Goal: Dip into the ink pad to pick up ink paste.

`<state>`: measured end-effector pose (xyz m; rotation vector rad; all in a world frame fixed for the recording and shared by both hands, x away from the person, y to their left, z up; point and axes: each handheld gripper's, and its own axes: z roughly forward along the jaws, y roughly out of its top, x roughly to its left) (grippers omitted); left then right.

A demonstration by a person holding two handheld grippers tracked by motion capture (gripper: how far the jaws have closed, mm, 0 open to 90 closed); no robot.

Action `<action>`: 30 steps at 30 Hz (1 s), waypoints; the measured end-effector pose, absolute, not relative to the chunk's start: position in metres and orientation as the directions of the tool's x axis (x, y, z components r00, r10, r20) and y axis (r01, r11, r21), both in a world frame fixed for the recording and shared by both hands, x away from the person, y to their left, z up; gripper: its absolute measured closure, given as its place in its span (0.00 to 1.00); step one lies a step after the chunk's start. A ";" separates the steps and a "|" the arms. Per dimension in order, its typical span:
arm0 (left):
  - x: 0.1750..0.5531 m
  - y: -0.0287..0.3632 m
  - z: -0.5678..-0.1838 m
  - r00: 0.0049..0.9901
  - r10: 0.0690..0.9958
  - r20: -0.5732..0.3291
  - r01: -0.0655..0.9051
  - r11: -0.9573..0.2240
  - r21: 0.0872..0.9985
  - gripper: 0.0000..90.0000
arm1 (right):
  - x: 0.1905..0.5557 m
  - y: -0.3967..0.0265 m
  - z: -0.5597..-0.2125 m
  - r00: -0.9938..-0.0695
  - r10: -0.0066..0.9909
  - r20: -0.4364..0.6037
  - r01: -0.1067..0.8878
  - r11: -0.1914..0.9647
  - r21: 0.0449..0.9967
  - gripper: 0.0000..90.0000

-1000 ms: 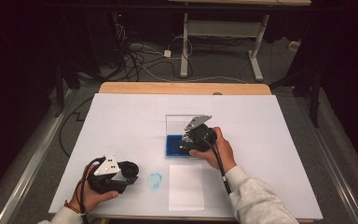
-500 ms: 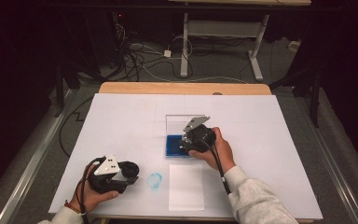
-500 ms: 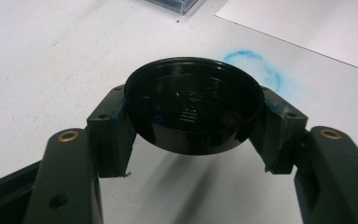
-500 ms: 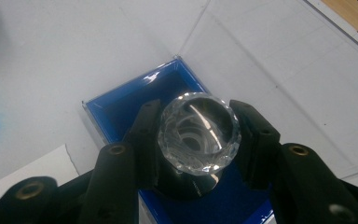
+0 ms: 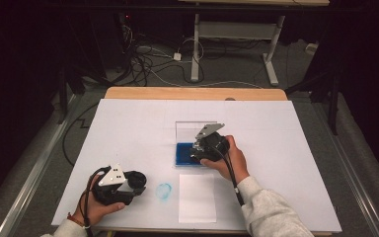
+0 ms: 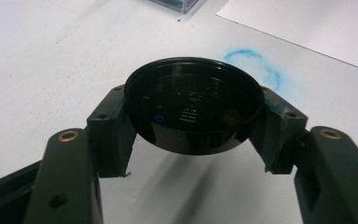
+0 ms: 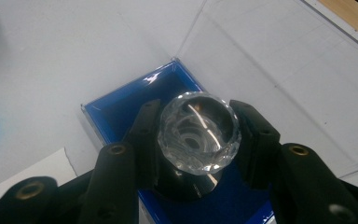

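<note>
Two grips, both clamped

Left gripper (image 6: 193, 154) closed on black round cap (image 6: 193, 112), just beside blue ring stain (image 5: 164, 190). Right gripper (image 7: 198, 140) closed on faceted clear stamp (image 7: 198, 132), possibly glass, over blue ink pad (image 5: 183, 154).

Ink pad (image 5: 185, 154) near the middle of the desk (image 5: 128, 123), its open lid (image 5: 190, 131) standing behind it, stamp (image 7: 198, 133) over the pad, paper sheet (image 5: 197, 197) at the front edge before it, ink ring (image 5: 164, 190) left of the sheet, cap (image 6: 193, 112) left of the ring.
</note>
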<state>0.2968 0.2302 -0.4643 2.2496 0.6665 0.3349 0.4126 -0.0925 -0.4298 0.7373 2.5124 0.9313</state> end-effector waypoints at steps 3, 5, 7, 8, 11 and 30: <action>0.297 0.229 -0.464 0.833 0.553 0.034 0.358 -0.583 0.729 0.41 | 0.410 -0.092 -0.431 -0.794 0.584 -0.169 0.329 0.647 0.687 0.64; 0.297 0.229 -0.465 0.834 0.550 0.035 0.357 -0.587 0.726 0.41 | 0.408 -0.092 -0.431 -0.793 0.583 -0.175 0.328 0.651 0.684 0.64; 0.297 0.228 -0.465 0.834 0.551 0.034 0.358 -0.587 0.727 0.41 | 0.410 -0.093 -0.431 -0.797 0.580 -0.169 0.328 0.651 0.685 0.64; 0.297 0.228 -0.464 0.834 0.551 0.033 0.358 -0.585 0.728 0.41 | 0.411 -0.094 -0.430 -0.796 0.584 -0.160 0.337 0.647 0.684 0.64; 0.297 0.228 -0.464 0.833 0.552 0.035 0.357 -0.586 0.727 0.41 | 0.412 -0.092 -0.430 -0.793 0.588 -0.158 0.343 0.647 0.681 0.64; 0.297 0.231 -0.464 0.828 0.559 0.035 0.361 -0.580 0.730 0.41 | 0.409 -0.090 -0.427 -0.797 0.575 -0.185 0.333 0.673 0.660 0.64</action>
